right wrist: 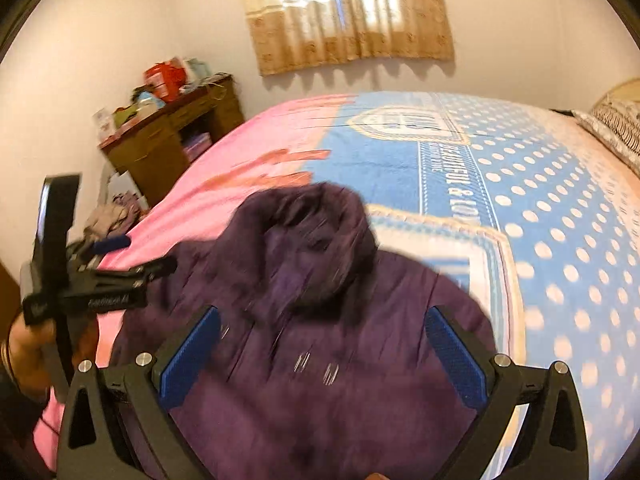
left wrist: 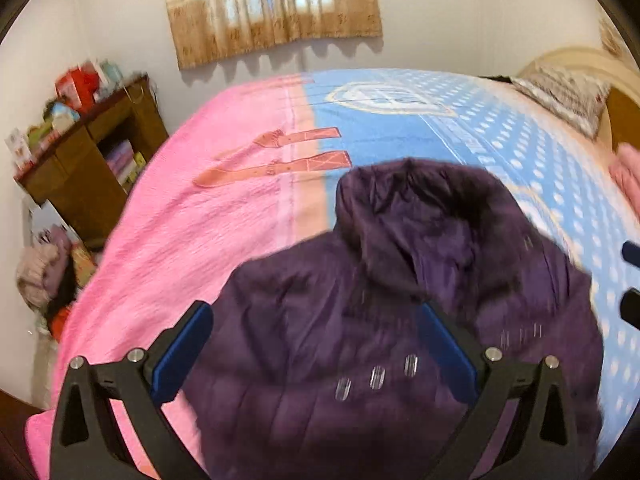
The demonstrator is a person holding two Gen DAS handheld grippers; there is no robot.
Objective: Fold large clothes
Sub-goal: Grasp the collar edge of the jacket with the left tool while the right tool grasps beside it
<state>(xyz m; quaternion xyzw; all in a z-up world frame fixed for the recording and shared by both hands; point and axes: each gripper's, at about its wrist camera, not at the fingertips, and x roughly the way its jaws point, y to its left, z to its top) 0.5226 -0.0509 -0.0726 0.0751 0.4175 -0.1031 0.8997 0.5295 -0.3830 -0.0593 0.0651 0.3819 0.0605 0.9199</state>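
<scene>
A dark purple hooded jacket [left wrist: 400,320] is spread on the bed [left wrist: 200,220], lying directly ahead of and beneath both claws, its hood [left wrist: 420,216] pointing away from them toward the far wall. The left gripper [left wrist: 316,344] is held above the jacket's body with its blue pads [left wrist: 182,354] spread wide — nothing is gripped between them. The right gripper [right wrist: 322,354] is likewise held released over the jacket, pads [right wrist: 456,360] well apart, with cloth seen below the gap. In the right wrist view the left gripper [right wrist: 104,264] is seen off to the left, held by a hand [right wrist: 30,354]. A wooden cabinet [left wrist: 92,164] is seen far ahead to the left, a curtain [left wrist: 272,8] straight ahead — both views are blurred.
</scene>
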